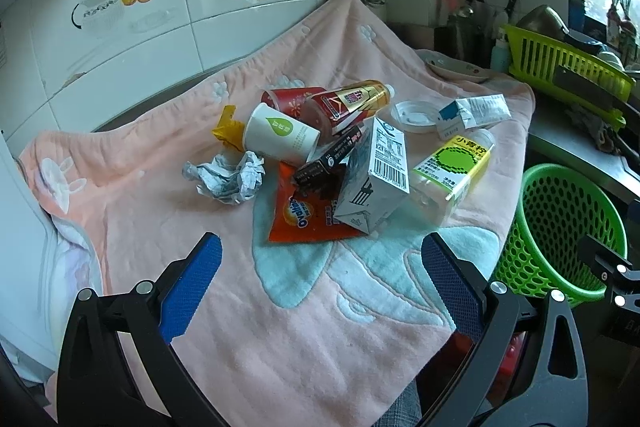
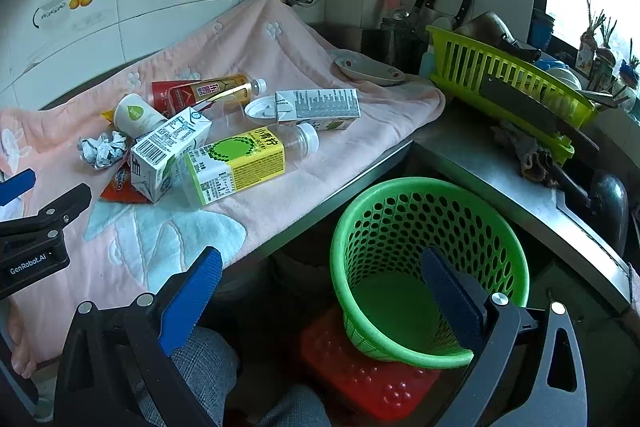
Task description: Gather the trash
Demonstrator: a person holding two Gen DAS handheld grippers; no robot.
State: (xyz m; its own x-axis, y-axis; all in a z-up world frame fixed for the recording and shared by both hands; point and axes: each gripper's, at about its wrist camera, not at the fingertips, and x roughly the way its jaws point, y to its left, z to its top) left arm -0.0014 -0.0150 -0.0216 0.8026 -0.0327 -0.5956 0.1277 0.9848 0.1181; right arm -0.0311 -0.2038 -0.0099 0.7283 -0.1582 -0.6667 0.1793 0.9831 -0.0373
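Observation:
A pile of trash lies on a pink towel point(image 1: 280, 307): a crumpled paper ball point(image 1: 228, 179), a white paper cup point(image 1: 280, 137), a red-gold bottle point(image 1: 352, 103), a white milk carton point(image 1: 376, 175), an orange Ovaltine packet point(image 1: 308, 219), a clear bottle with yellow-green label point(image 1: 452, 167) and a flat white carton point(image 1: 472, 113). An empty green mesh bin point(image 2: 420, 267) stands on a red stool point(image 2: 360, 379) below the counter. My left gripper point(image 1: 320, 267) is open and empty above the towel, short of the pile. My right gripper point(image 2: 320, 287) is open and empty above the bin's left rim.
A lime dish rack point(image 2: 508, 83) with a cleaver stands on the steel counter point(image 2: 500, 179) at right, with knives behind it. A small plate point(image 2: 370, 69) lies on the towel's far corner. Tiled wall and pipes stand behind. A person's knee shows below the right gripper.

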